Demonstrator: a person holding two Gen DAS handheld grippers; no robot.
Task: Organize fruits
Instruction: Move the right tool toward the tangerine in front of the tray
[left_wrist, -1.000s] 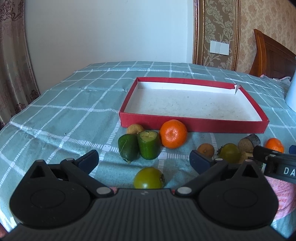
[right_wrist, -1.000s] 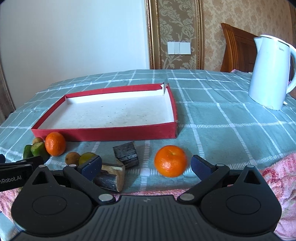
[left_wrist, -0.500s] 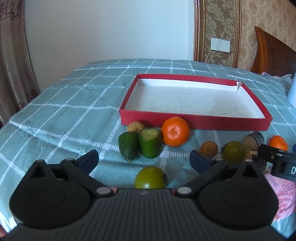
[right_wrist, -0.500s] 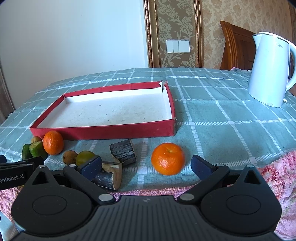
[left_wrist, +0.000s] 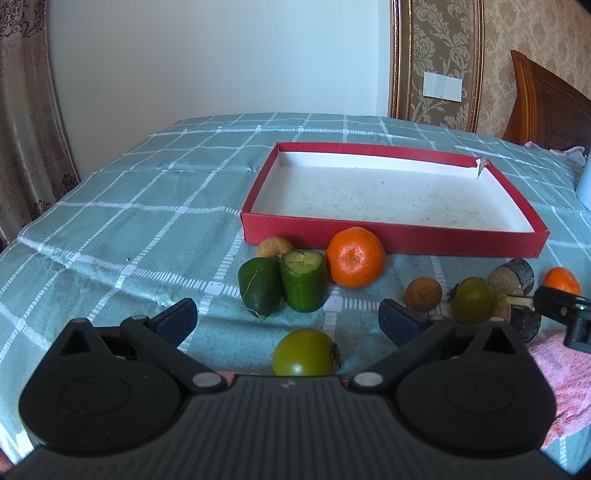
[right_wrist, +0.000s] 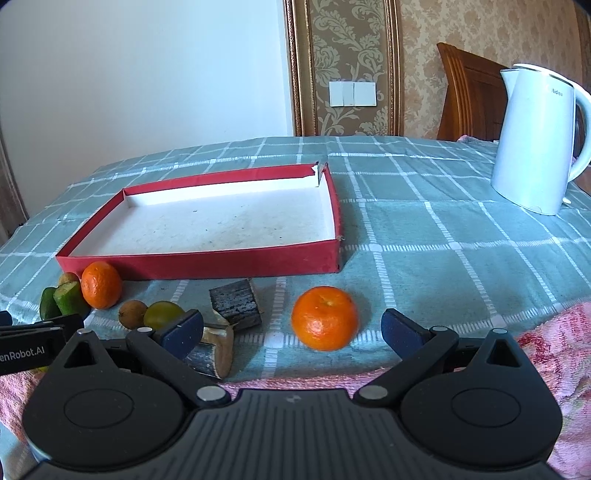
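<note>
Fruits lie loose on the cloth in front of the red tray, none inside it. Your left gripper gapes wide over a green tomato, with cucumber chunks beyond, near the tray. Your right gripper is equally wide around an orange, just short of the tray's right corner.

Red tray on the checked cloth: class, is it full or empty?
Empty. The red tray shows only its bare white floor in both views; every fruit, like the orange, lies outside on the cloth.

Bright daylight, soft shadows — fisheye-bent edges
</note>
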